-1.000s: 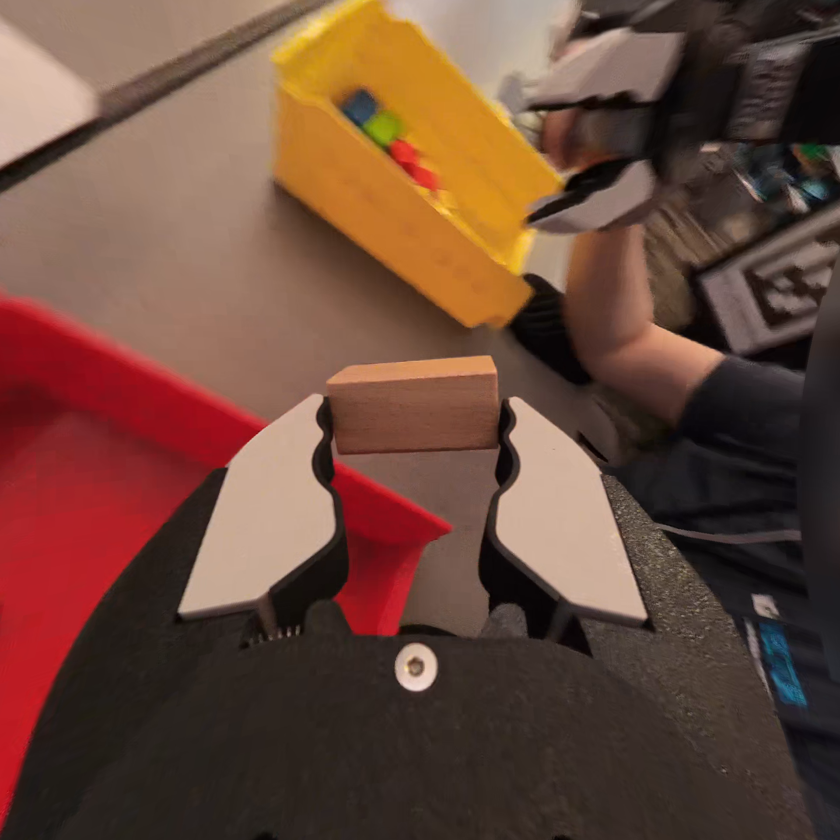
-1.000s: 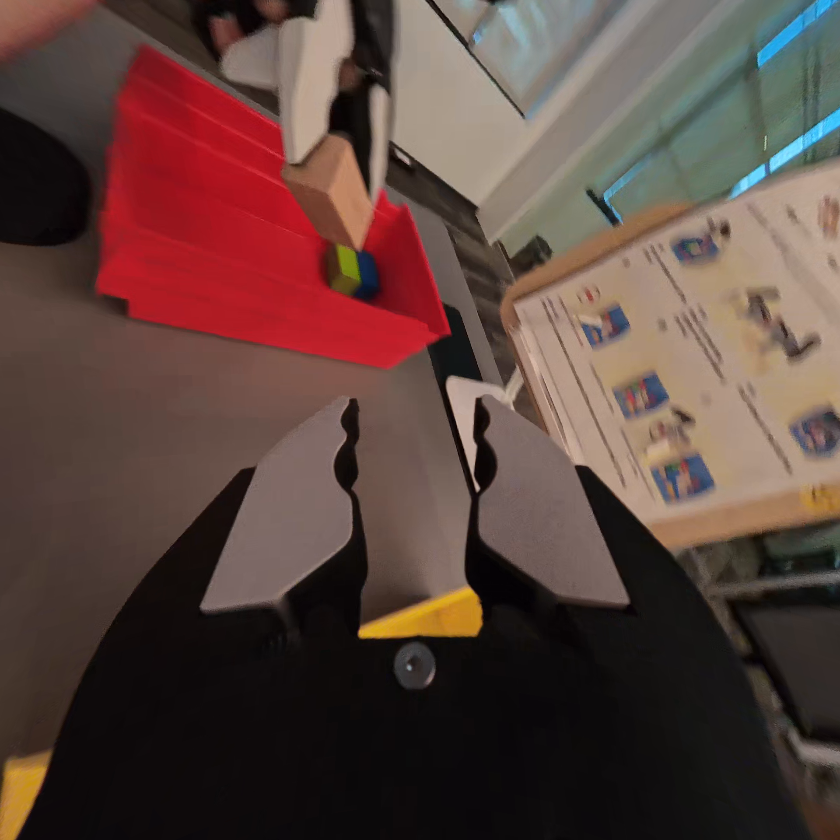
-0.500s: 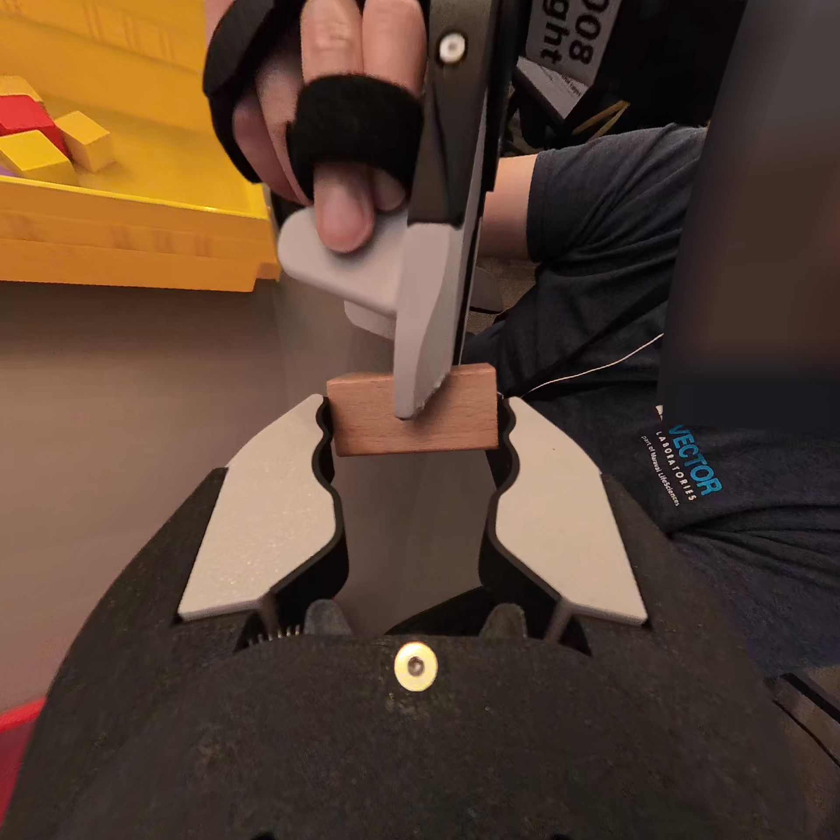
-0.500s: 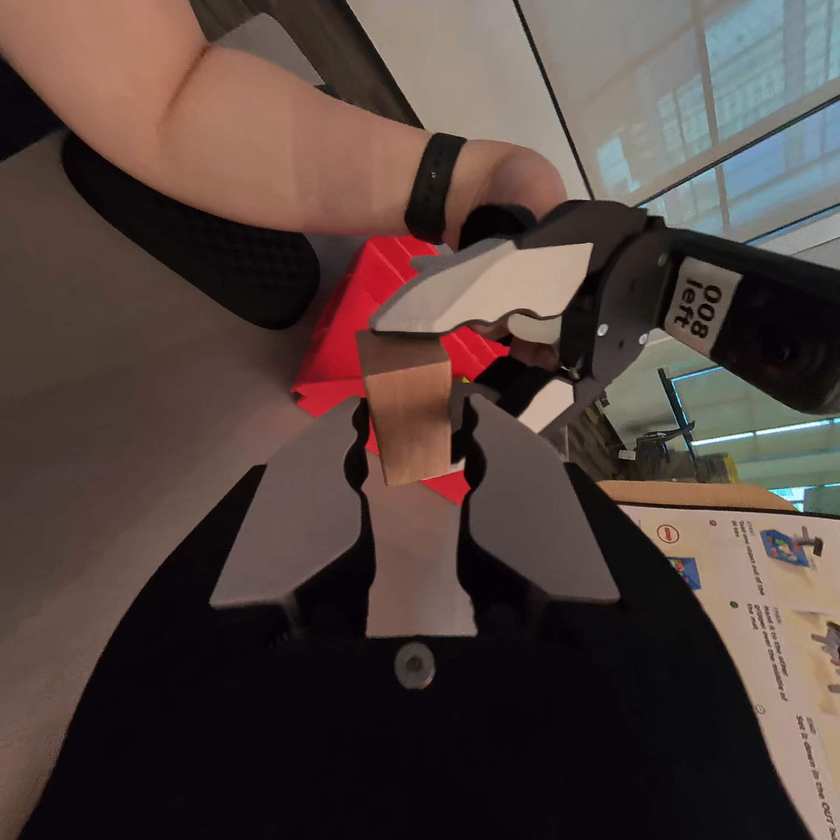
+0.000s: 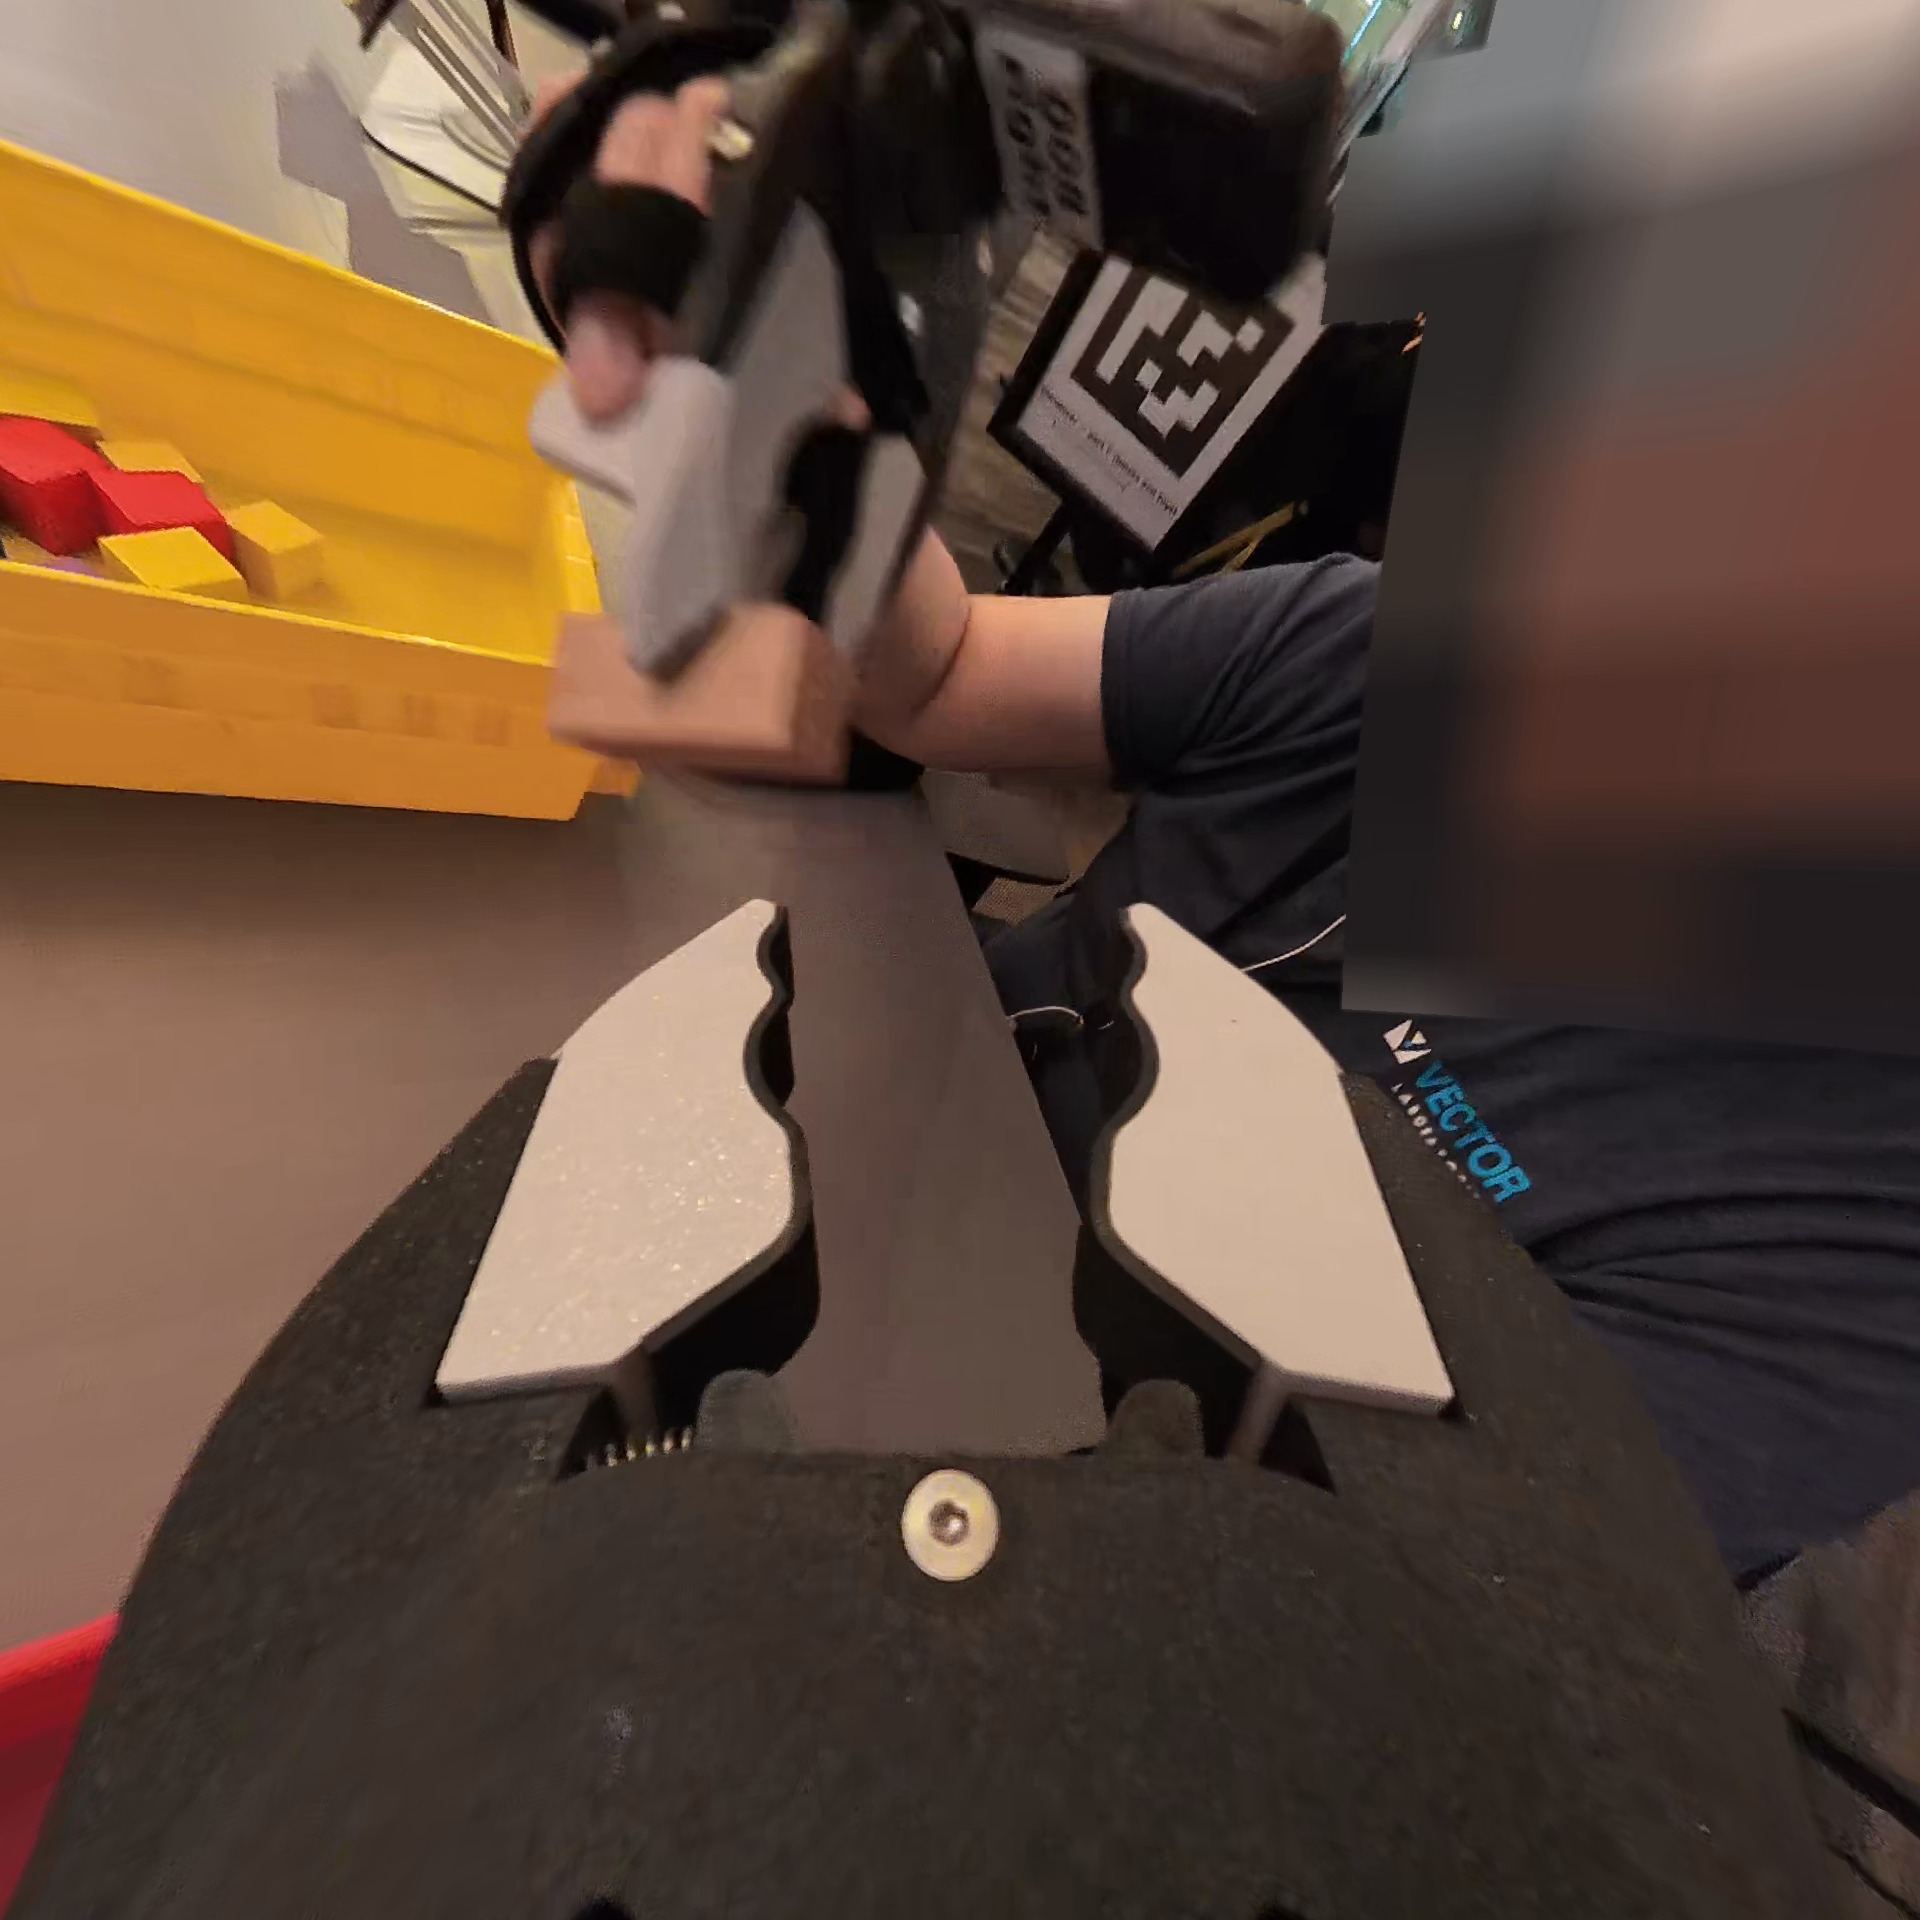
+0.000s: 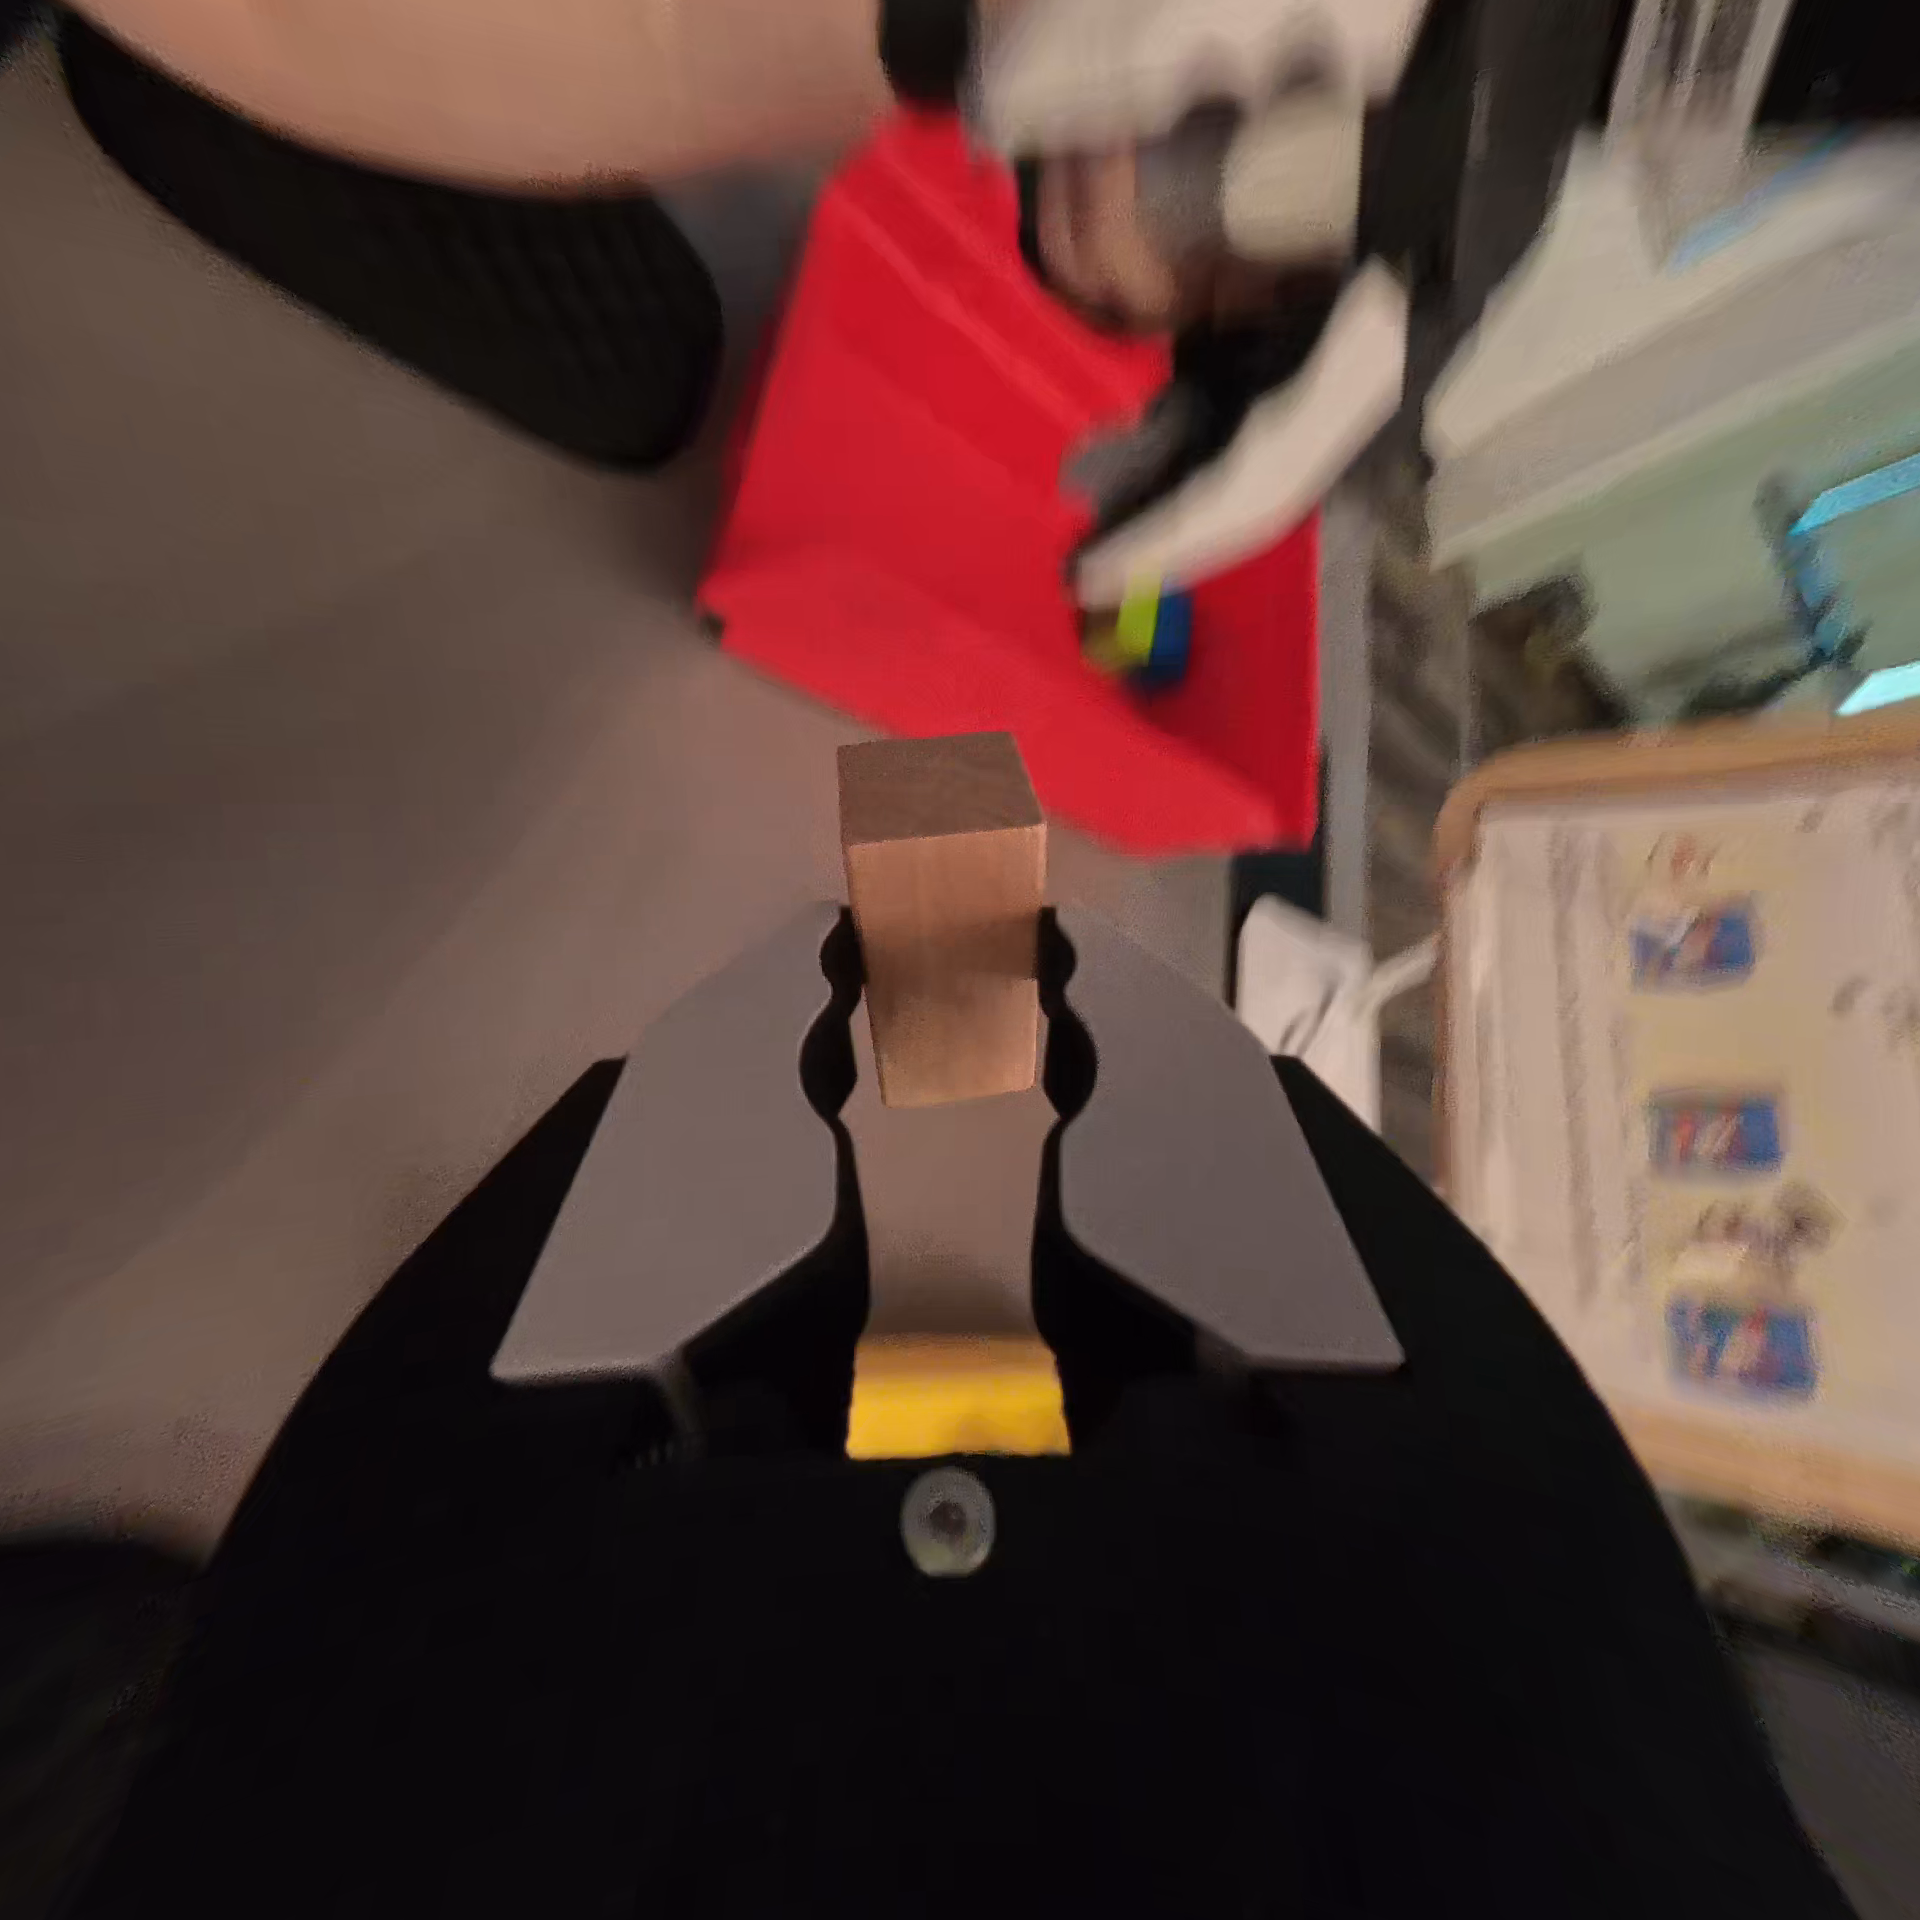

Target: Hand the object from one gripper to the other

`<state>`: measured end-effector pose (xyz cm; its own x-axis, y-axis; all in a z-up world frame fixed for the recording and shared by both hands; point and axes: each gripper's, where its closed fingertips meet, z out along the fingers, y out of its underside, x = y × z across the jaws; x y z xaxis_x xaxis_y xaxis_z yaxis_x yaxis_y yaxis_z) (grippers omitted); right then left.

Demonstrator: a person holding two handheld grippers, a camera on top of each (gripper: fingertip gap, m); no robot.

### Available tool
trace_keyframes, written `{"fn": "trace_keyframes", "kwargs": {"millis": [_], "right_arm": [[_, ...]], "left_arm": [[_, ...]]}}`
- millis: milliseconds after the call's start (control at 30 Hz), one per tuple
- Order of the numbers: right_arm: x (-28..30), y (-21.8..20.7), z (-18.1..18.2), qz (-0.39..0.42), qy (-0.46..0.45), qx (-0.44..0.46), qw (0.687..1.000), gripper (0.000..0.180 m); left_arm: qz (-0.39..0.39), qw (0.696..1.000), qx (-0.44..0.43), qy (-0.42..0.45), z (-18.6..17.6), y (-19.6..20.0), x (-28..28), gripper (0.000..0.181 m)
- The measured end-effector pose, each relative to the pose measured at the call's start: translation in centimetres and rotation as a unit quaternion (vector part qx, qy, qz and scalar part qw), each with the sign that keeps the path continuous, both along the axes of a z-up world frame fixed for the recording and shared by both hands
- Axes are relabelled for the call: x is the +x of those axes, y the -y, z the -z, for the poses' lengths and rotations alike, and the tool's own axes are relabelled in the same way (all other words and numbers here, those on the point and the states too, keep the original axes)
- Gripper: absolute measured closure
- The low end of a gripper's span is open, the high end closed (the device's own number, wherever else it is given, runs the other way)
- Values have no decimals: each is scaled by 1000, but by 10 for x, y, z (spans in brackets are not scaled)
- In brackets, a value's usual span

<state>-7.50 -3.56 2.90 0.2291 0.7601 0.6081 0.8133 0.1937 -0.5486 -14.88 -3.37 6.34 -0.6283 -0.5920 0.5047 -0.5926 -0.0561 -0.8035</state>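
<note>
In the left wrist view, a yellow bin [image 5: 312, 665] sits at upper left on the table [image 5: 312, 1039]. At centre, the left hand-held gripper [image 5: 951, 930] gapes wide and empty. Above it, the right hand-held gripper [image 5: 748, 634] pinches the wooden block [image 5: 717, 707], held above the table.

Left gripper [image 5: 951, 925]: matte black textured body, two pale grey fingers [image 5: 644, 1174] with wavy black-edged inner profiles, silver hex screw [image 5: 949, 1525] bottom centre, small coil spring [image 5: 644, 1442] at left finger base.
Right gripper [image 6: 948, 935]: same build, darker grey fingers [image 6: 1195, 1174], dark screw [image 6: 945, 1525].
Person: dark navy short-sleeved shirt [image 5: 1714, 1195] with blue chest print, black finger strap [image 5: 623, 249], black wristband [image 6: 914, 52].
</note>
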Motion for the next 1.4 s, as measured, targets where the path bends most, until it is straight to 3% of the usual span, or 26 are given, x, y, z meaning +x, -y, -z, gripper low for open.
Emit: {"fn": "trace_keyframes", "kwargs": {"millis": [133, 233, 367, 533, 867, 1400], "right_arm": [[114, 16, 36, 172, 4, -148, 974, 146], [183, 42, 86, 304, 33, -283, 909, 146], [221, 54, 136, 373, 73, -381, 843, 145], [245, 60, 166, 424, 157, -429, 782, 146], [265, 51, 178, 442, 197, -402, 777, 146], [262, 51, 179, 448, 140, -417, 778, 146]], "left_arm": [[-16, 1000, 10, -9, 4, -8, 0, 127], [-11, 1000, 19, -16, 7, -6, 1, 128], [-4, 999, 32, -27, 13, -1, 1, 130], [-7, 999, 36, -29, 12, -2, -2, 130], [-19, 999, 25, -5, 1, -11, -11, 134], [-23, 999, 28, 6, -3, -15, -20, 134]]}}
